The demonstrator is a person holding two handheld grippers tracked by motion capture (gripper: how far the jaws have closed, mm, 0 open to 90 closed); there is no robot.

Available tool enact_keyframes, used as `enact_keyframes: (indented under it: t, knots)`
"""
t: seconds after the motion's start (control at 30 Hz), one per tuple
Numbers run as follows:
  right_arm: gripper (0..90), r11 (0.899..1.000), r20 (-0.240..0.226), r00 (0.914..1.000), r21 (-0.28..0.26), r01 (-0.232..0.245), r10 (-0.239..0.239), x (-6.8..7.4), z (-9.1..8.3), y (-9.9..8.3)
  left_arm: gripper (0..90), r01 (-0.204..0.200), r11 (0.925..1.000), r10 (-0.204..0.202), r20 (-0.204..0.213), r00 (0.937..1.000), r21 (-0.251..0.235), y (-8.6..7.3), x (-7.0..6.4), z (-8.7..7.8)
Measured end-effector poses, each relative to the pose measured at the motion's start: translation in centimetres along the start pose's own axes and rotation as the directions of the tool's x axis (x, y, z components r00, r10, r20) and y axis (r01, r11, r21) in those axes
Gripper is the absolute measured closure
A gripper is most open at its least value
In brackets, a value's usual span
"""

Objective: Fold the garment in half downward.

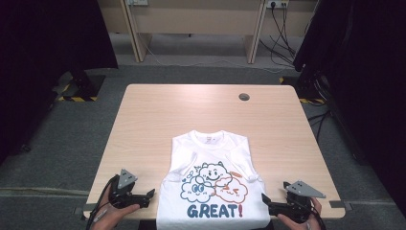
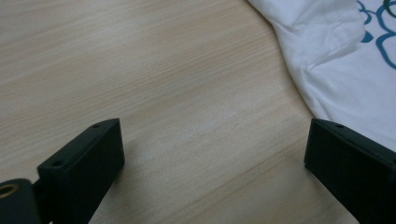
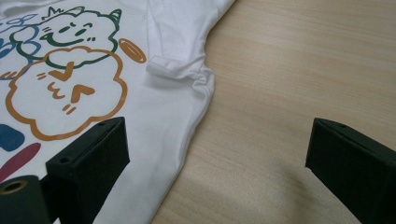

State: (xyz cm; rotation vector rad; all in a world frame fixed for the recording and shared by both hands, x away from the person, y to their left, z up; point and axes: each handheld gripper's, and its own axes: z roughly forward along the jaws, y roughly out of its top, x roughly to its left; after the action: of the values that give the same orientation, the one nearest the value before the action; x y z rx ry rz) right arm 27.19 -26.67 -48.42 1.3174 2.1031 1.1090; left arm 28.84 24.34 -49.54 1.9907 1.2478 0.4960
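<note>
Two claws are waiting wide open, gripping nothing: left claw [image 1: 152, 195] and right claw [image 1: 264, 200] are flanking the T-shirt [image 1: 210, 191], lying between them on the surface [image 1: 201, 112]. Sleeves are already lying folded inward; further folding probably remains.

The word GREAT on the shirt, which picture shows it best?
The high view: the whole word GREAT! reads clearly on the white shirt. The right gripper view catches just blue and red scraps; the left gripper view, a plain shirt edge.
</note>
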Motion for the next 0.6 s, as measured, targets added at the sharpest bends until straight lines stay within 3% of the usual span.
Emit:
enact_keyframes:
  t: [0.17, 0.3, 0.6]
  knots:
    - [6.6, 1.000, -0.011, 0.9999, -0.006, -0.010, 0.010, -0.2, 0.7, 0.9, 5.3, 0.020, 0.9996, -0.020, -0.011, 0.9997, -0.021, 0.5, -0.1, -0.2]
    - [9.1, 1.000, -0.019, 0.9997, -0.008, -0.013, 0.013, -0.3, 1.0, 1.2, 5.5, 0.039, 0.9982, -0.039, 0.006, 0.9992, -0.045, 1.4, -0.3, 0.0]
    - [13.3, 1.000, -0.011, 0.9999, -0.005, -0.007, 0.007, -0.6, 2.0, 2.5, 5.3, 0.022, 0.9985, -0.022, 0.013, 0.9997, -0.050, 2.6, -1.0, 0.5]
